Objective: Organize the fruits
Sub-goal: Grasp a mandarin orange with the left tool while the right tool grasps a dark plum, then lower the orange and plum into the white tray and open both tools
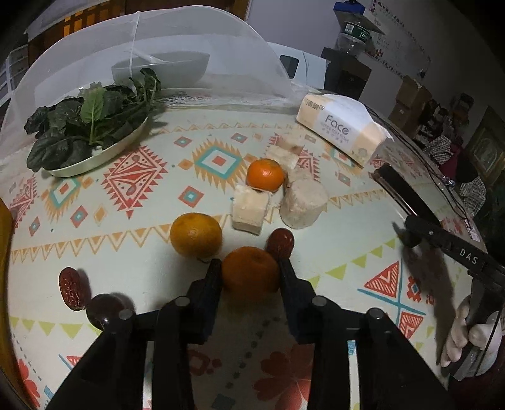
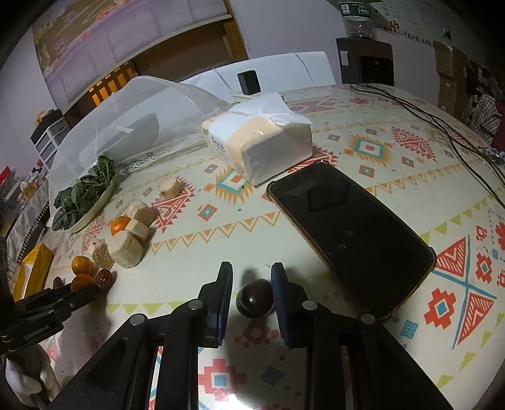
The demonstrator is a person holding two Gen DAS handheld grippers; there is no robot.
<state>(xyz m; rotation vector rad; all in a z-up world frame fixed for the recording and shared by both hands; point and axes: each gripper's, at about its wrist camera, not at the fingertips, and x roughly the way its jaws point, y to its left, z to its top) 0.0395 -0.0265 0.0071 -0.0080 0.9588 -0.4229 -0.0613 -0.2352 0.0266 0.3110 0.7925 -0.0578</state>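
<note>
A patterned cloth (image 2: 363, 132) covered the surface. On it a pack of tissues (image 2: 258, 142) lay just beside a dark phone (image 2: 350, 233), which lay flat with its screen up. A plate of leafy greens (image 1: 88, 126) sat at the edge of a white mesh food cover (image 1: 176, 47), with a pale bowl (image 1: 164, 67) under the mesh. Several pale cut blocks (image 1: 303, 202) stood clustered mid-surface. Black cables (image 2: 442, 126) trailed across the far side. A water bottle (image 2: 356, 17) stood on a dark stand (image 2: 366, 61) behind.
</note>
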